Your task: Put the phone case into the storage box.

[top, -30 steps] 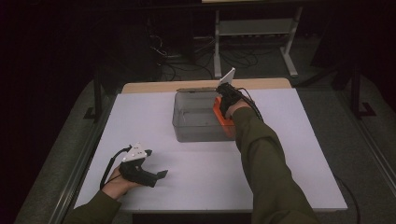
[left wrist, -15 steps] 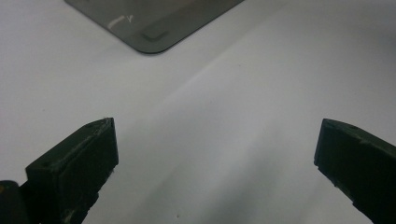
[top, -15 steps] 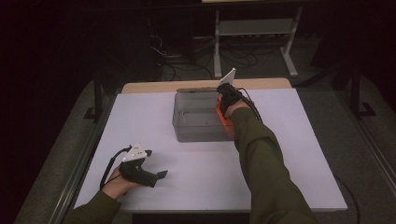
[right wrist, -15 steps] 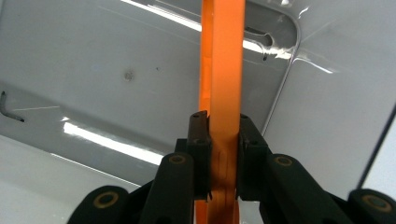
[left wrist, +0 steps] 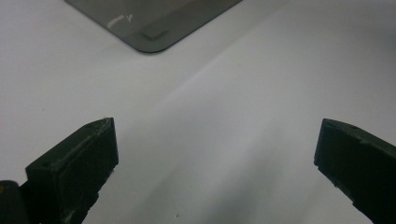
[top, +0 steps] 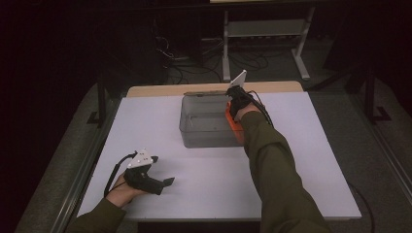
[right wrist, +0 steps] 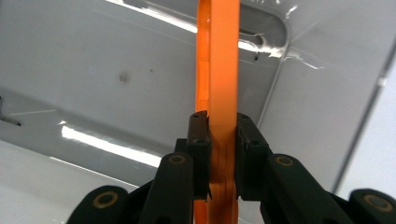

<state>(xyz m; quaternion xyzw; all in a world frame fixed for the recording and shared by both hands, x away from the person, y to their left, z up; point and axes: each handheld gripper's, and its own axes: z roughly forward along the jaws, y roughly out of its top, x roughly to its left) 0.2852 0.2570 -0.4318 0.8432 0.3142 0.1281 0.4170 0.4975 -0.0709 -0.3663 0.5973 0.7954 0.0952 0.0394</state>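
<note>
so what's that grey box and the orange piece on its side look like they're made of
Grey box: looks like translucent moulded plastic, smooth and glossy, with bright glare streaks and rounded corners in the right gripper view. Orange piece: probably hard plastic, slightly see-through, evenly coloured with a soft sheen; the right gripper is shut on its thin edge.

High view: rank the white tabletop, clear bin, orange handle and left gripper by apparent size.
1. white tabletop
2. clear bin
3. left gripper, though it sits nearer the camera, so this is unsure
4. orange handle, partly hidden by the right gripper
</note>
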